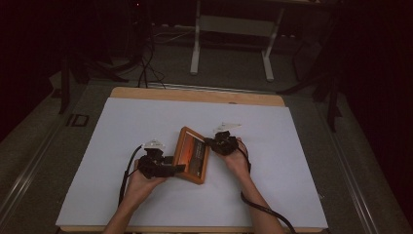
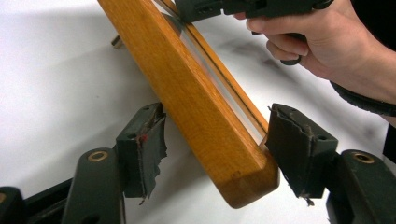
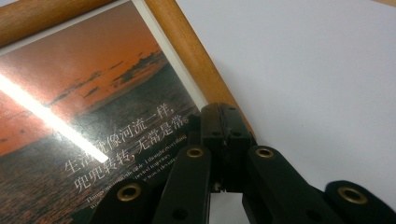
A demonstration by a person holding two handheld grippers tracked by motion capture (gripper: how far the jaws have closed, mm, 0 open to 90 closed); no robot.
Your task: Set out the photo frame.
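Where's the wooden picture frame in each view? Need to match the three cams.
High view: picture frame at table centre, tilted, between the left gripper and right gripper.
Left gripper view: its wooden edge runs diagonally from top left down between the open jaws.
Right gripper view: its photo face covers the left half, wood rail meeting the shut jaws.
Shared landmark: white table sheet.
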